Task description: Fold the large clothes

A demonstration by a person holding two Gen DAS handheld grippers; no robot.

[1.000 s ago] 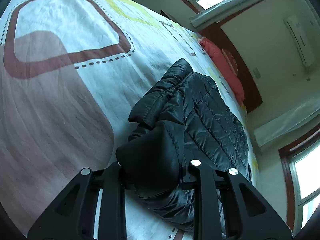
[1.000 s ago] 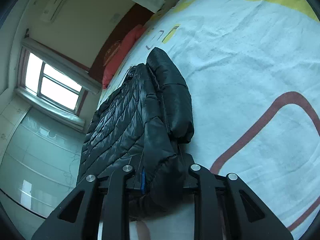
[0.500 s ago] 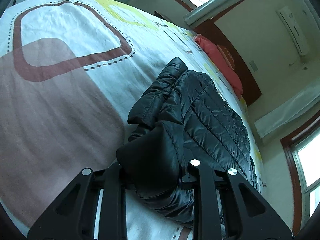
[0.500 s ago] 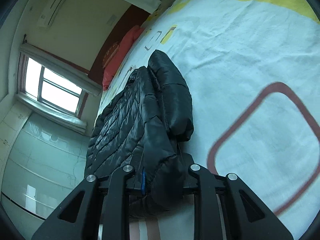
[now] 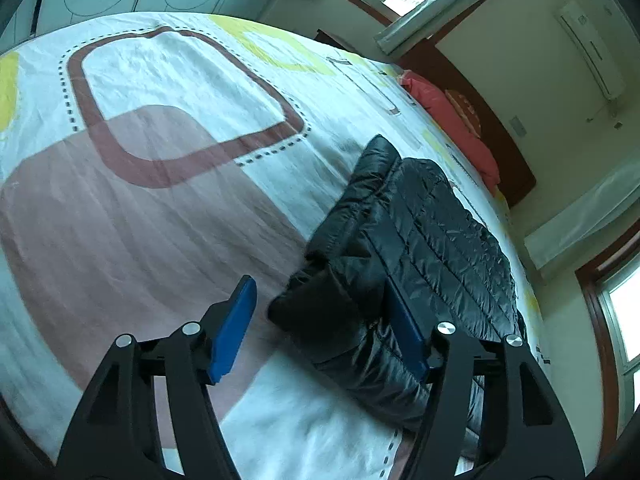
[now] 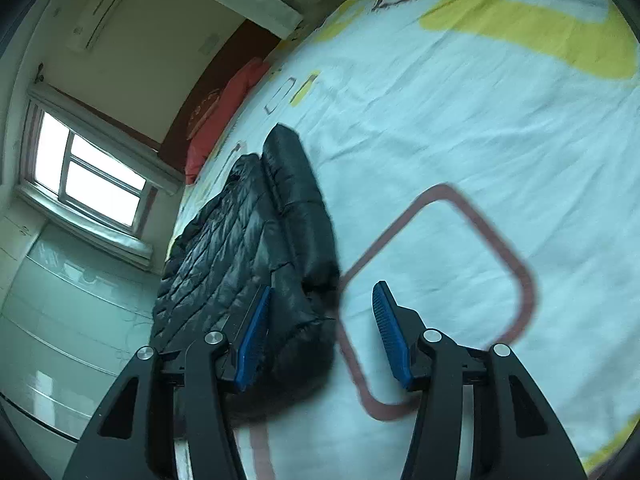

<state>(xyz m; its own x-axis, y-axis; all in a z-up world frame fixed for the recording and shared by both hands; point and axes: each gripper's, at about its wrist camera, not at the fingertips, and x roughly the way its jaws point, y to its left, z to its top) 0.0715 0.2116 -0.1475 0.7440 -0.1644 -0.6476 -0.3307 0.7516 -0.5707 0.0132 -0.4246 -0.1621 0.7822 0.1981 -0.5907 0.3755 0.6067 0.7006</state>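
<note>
A black quilted puffer jacket (image 5: 440, 232) lies folded lengthwise on the patterned bed sheet (image 5: 160, 80), with its sleeves laid along its edge. In the left wrist view my left gripper (image 5: 320, 284) has its jaws opening; the jacket's near end rests on the sheet between the blue pads (image 5: 236, 328), with a gap beside the left pad. In the right wrist view the same jacket (image 6: 224, 248) lies to the left. My right gripper (image 6: 322, 288) is also opening, its left pad (image 6: 254, 336) over the jacket's edge and its right pad over bare sheet (image 6: 440, 120).
A red pillow (image 5: 452, 120) (image 6: 224, 116) lies at the bed's head against a dark headboard. Windows, a wall air conditioner (image 5: 592, 52) and a pale glass-fronted wardrobe (image 6: 60, 320) surround the bed. Broad bare sheet lies beside the jacket.
Both grippers were shut on the jacket's near end; now both have opened and let it go. The end has dropped onto the sheet, and both views have drawn back a little.
</note>
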